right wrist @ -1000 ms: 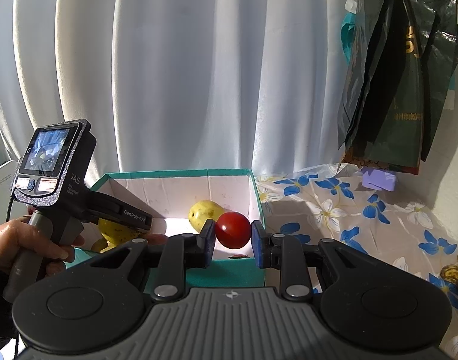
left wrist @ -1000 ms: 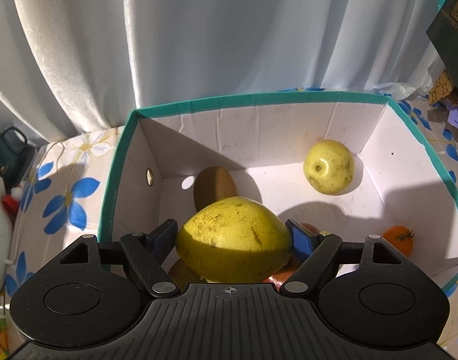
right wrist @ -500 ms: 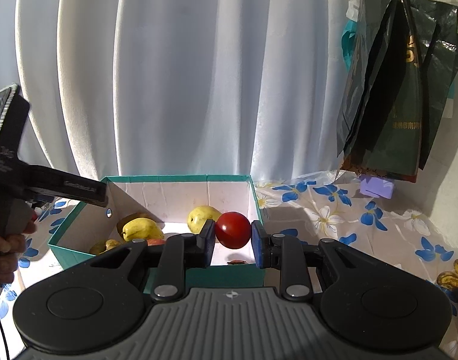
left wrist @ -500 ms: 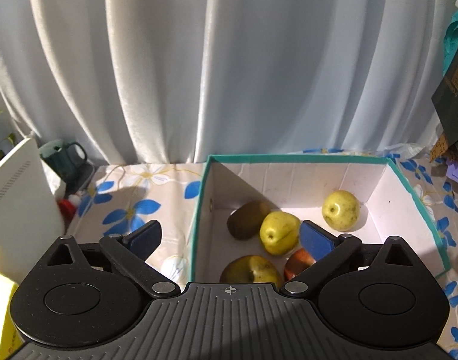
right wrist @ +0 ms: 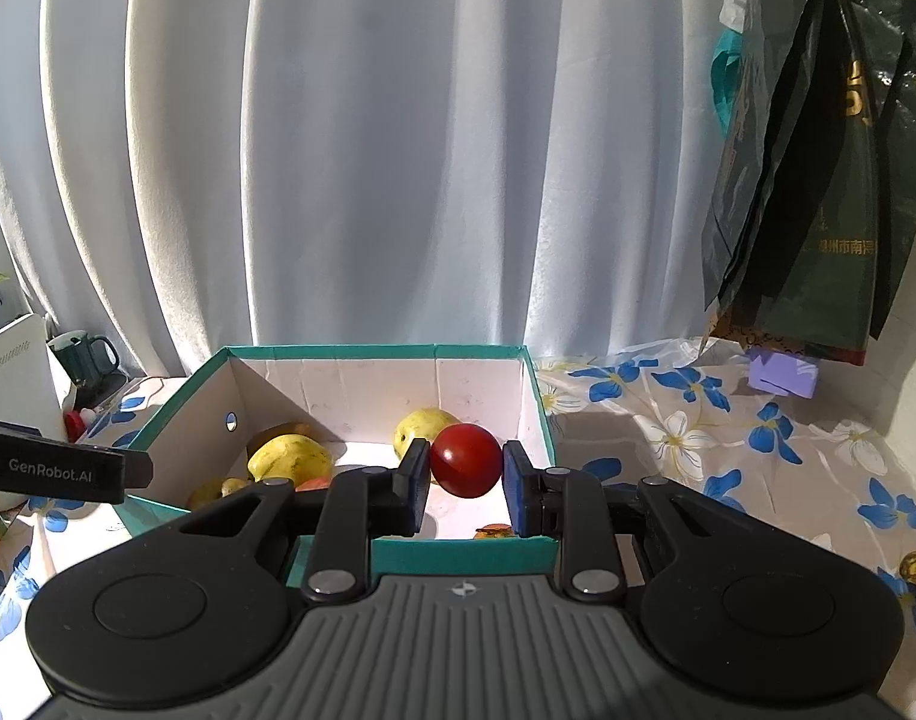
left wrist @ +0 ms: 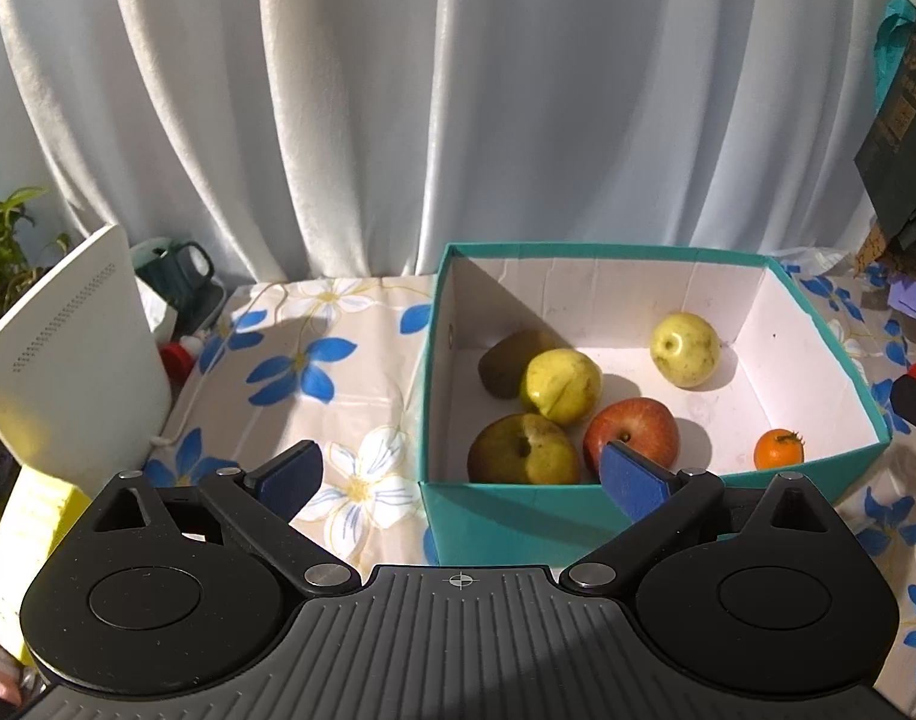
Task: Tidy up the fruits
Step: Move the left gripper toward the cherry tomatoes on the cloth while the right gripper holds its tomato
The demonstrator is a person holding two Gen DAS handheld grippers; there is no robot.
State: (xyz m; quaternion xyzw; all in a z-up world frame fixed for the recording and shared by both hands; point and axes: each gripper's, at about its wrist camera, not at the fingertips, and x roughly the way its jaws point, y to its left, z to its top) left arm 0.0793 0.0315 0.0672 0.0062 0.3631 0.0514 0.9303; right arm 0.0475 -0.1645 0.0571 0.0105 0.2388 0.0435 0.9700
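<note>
The left tool (left wrist: 461, 477) hangs released and empty before the teal box (left wrist: 518, 519) of fruit, while the right tool (right wrist: 465, 483) grasps a red tomato (right wrist: 465, 460) above the box's near edge.

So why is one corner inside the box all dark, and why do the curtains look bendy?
Left wrist view: sunlight comes in low from the left, so the teal box wall throws a slanted shadow across its inside left corner, over the brown fruit. Right wrist view: the same shadow shows, while the red fruit gleams. In both views the fisheye lens bows the curtain folds near the edges.
</note>
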